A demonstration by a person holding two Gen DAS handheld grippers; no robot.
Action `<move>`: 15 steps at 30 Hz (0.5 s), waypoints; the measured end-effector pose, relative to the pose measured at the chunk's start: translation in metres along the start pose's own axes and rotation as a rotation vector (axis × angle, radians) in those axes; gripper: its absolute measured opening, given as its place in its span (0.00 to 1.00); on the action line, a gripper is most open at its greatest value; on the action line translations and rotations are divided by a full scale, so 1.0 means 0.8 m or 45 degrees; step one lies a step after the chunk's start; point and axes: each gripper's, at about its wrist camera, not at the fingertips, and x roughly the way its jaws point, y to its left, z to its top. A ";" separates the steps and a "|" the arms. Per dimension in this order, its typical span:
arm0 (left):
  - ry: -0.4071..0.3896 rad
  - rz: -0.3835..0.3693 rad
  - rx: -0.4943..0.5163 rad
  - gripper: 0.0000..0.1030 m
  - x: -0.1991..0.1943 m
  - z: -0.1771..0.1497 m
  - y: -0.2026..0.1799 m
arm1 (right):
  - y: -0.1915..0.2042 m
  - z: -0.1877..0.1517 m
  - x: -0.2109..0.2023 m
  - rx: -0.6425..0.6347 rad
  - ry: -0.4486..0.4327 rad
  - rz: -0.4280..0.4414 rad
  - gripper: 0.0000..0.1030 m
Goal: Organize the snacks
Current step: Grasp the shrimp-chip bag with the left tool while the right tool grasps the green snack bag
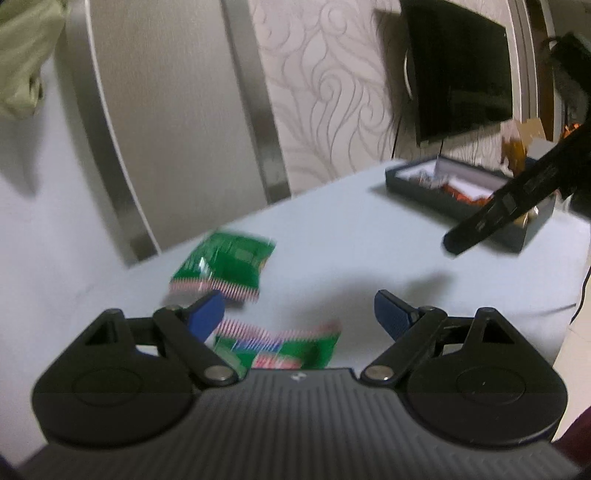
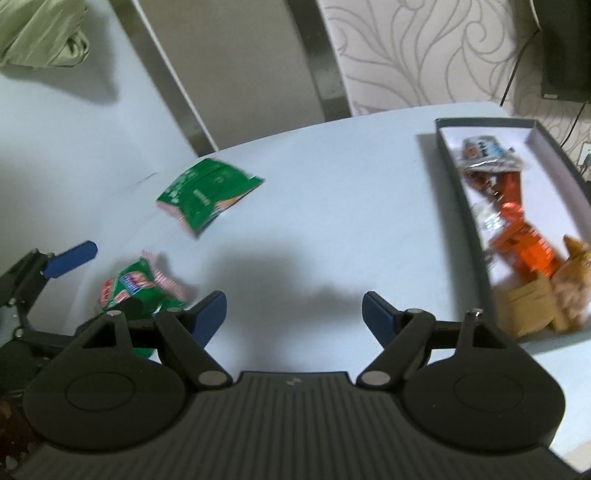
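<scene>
Two green snack packets lie on the white table. The far packet [image 1: 225, 264] [image 2: 207, 195] lies flat. The near packet [image 1: 291, 349] [image 2: 142, 286] is crumpled, just below my left gripper [image 1: 299, 314], which is open and empty above it. My right gripper [image 2: 293, 314] is open and empty over bare table, between the packets and a dark box [image 2: 465, 192] [image 1: 413, 184] that holds several orange and brown snacks [image 2: 524, 251]. A finger of the left gripper shows at the left edge of the right wrist view [image 2: 74, 258]. The right gripper's arm crosses the left wrist view [image 1: 517, 195].
The white table [image 2: 332, 177] ends at a curved far edge against a patterned wall. A dark screen [image 1: 461, 70] hangs on the wall at right. A green cloth [image 2: 40, 33] lies far left. A cable [image 1: 583, 295] hangs at the table's right side.
</scene>
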 end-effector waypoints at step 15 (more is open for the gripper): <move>0.213 -0.032 -0.184 0.73 0.045 -0.063 0.074 | 0.120 0.015 0.032 0.047 -0.036 0.000 0.82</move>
